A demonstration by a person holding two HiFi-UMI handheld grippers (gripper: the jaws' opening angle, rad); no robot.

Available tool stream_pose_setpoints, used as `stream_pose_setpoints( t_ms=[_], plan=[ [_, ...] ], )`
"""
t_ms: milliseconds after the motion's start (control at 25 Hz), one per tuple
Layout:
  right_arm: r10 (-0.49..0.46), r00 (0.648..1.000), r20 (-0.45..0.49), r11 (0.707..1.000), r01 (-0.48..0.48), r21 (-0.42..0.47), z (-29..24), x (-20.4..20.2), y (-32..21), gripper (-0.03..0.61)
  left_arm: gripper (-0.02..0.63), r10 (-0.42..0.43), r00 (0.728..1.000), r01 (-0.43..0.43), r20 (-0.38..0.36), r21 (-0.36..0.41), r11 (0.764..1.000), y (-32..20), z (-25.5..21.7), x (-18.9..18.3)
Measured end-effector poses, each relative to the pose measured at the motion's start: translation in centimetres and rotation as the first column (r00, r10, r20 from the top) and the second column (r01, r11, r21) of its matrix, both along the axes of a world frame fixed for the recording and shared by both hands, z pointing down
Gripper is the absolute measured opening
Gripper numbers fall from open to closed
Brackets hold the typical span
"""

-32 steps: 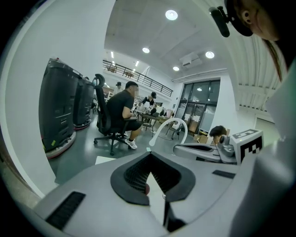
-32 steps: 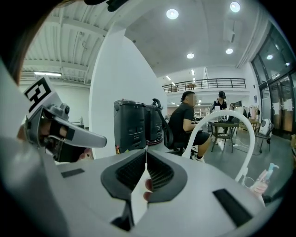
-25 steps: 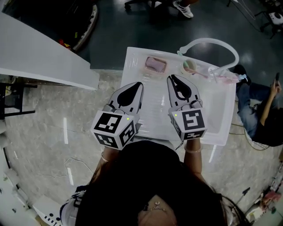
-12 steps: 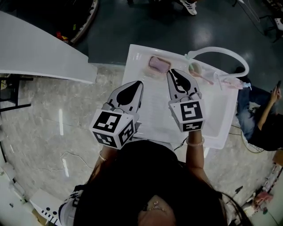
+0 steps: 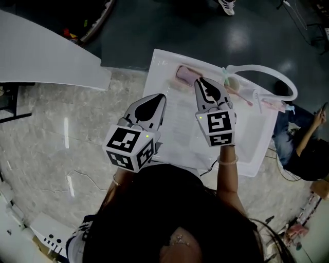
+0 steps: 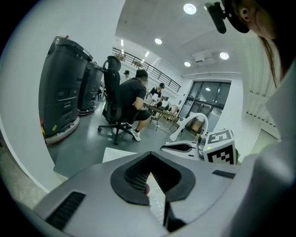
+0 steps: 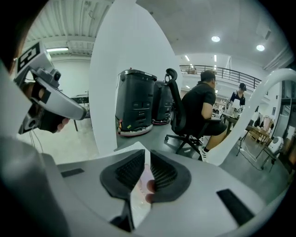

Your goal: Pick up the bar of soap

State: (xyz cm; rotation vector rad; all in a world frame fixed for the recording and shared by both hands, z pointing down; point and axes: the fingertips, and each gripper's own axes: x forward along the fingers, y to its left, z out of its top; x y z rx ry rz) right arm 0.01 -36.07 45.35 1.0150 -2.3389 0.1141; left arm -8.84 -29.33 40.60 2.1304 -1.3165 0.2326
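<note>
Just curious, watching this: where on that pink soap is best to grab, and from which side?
Pinch the soap across its short width, mid-length, from above: it lies flat on the tray with its long sides free. The right gripper is nearest, but shut.

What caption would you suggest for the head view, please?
Grey left tongs and right tongs hover over a white rectangular tray, right tip near a pink soap bar.

Under me a pale marbled floor [image 5: 46,144] meets a dark grey floor [image 5: 154,25]; a white panel [image 5: 46,56] stands to my left. Ahead: round ceiling lights [image 6: 189,8], two black machines [image 6: 62,95], a person [image 6: 132,95] seated on an office chair [image 6: 111,92], glass doors [image 6: 210,99]
</note>
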Motion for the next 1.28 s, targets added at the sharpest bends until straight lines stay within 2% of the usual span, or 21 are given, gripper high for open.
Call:
stream_pose_setpoints(
  t_ms=[120, 520, 1000, 1280],
  plan=[
    [-0.028, 0.999, -0.029, 0.999, 0.027, -0.023, 1.3, -0.3, -0.6, 0.048, 0.006, -0.003, 1.000, 0.003, -0.003, -0.003, 1.000, -0.4, 0.3, -0.4],
    [-0.139, 0.981, -0.135, 0.986, 0.125, -0.107, 5.4, -1.3, -1.6, 0.097, 0.006, -0.001, 1.000, 0.001, -0.008, -0.028, 1.000, -0.9, 1.7, -1.0],
    [-0.199, 0.952, -0.233, 0.971, 0.159, -0.181, 9.2, -1.6, -2.7, 0.141, 0.006, -0.012, 1.000, 0.011, -0.010, -0.061, 0.998, -1.2, 3.2, -1.8],
    [-0.255, 0.926, -0.278, 0.950, 0.187, -0.248, 11.5, -1.9, -3.2, 0.150, 0.006, -0.020, 1.000, 0.019, -0.014, -0.078, 0.997, -1.6, 3.9, -2.1]
  ],
)
